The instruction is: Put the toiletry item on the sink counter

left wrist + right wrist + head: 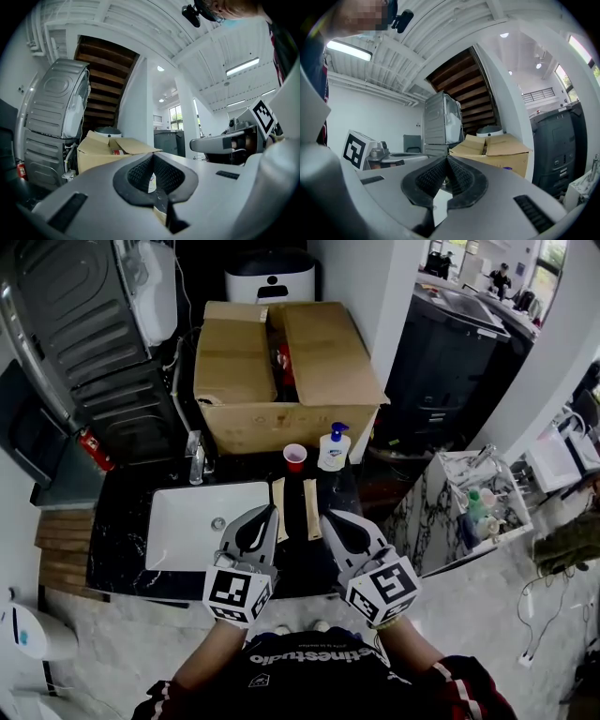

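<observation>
Two long tan packets [279, 496] [311, 496] lie side by side on the black sink counter [122, 512], just right of the white basin [192, 521]. Behind them stand a red cup [294, 457] and a white pump bottle with a blue top [333, 448]. My left gripper [267, 514] [153, 157] hovers at the near end of the left packet, shut with nothing between its pads. My right gripper [328, 519] [446, 160] hangs beside it near the right packet, also shut and holding nothing. Both point level toward the back of the counter.
A large open cardboard box [281, 362] [103, 150] [497, 147] fills the back of the counter. A faucet [196, 457] stands behind the basin. Stacked grey washing machines [94, 343] rise at the left. A marble-patterned stand with bottles [469, 512] sits to the right.
</observation>
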Available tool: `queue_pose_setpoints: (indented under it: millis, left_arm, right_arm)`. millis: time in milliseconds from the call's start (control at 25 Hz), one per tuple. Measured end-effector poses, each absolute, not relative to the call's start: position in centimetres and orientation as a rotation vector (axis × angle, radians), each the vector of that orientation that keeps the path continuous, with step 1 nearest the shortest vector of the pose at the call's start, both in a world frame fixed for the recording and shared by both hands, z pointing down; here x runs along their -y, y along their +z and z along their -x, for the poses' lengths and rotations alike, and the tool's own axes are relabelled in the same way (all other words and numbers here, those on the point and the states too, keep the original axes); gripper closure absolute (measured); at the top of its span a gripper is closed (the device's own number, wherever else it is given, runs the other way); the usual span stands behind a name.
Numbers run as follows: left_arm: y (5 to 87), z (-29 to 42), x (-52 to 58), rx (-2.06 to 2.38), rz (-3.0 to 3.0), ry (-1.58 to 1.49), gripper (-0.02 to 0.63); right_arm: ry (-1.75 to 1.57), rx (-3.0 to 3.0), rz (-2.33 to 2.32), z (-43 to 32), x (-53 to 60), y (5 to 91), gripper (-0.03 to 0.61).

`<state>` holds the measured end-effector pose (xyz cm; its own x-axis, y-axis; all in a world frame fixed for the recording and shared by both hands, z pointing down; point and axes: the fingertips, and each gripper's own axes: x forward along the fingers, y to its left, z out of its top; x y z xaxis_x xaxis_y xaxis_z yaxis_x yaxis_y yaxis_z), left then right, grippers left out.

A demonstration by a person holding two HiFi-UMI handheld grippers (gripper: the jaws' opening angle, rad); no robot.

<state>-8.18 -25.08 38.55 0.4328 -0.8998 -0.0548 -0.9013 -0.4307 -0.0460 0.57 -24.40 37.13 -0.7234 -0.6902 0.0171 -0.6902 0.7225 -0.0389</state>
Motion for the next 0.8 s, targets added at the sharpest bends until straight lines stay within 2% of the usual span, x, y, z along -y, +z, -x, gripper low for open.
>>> queue_pose_setpoints:
  millis: [800]
  left_arm:
    - [38.42,7.79,24.71,-1.652,2.61,0.061,0.6]
  right_arm:
    - [0.083,2.901,-1.191,-1.34,24.3,37.21,0.54]
